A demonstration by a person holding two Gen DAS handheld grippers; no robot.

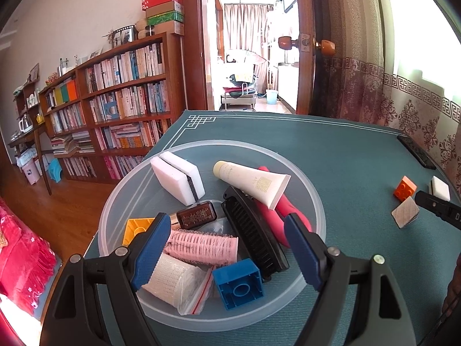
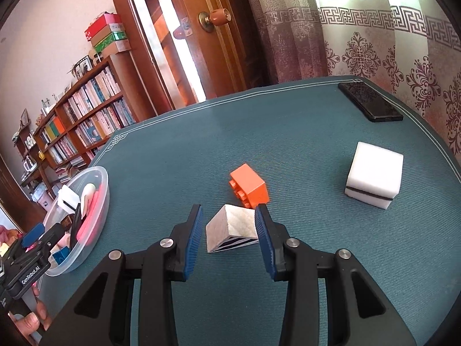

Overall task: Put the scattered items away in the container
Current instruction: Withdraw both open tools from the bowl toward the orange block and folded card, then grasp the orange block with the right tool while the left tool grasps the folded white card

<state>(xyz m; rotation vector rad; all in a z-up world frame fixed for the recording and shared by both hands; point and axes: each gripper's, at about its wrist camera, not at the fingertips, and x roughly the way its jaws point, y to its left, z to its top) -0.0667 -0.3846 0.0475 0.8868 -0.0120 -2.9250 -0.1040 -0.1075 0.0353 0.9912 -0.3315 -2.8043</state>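
Observation:
A clear round plastic container sits on the teal table mat and holds a white sponge, a cream tube, a black brush, a pink roller, a blue brick and more. My left gripper hovers open above it, holding nothing. On the mat to the right lie a grey striped sponge block, an orange brick and a white sponge. My right gripper is open with its pads on either side of the grey block.
A black phone lies at the mat's far right corner. The container stands at the mat's left edge. Beyond the table are a bookshelf, an open wooden door and patterned curtains. A hand holds the left gripper.

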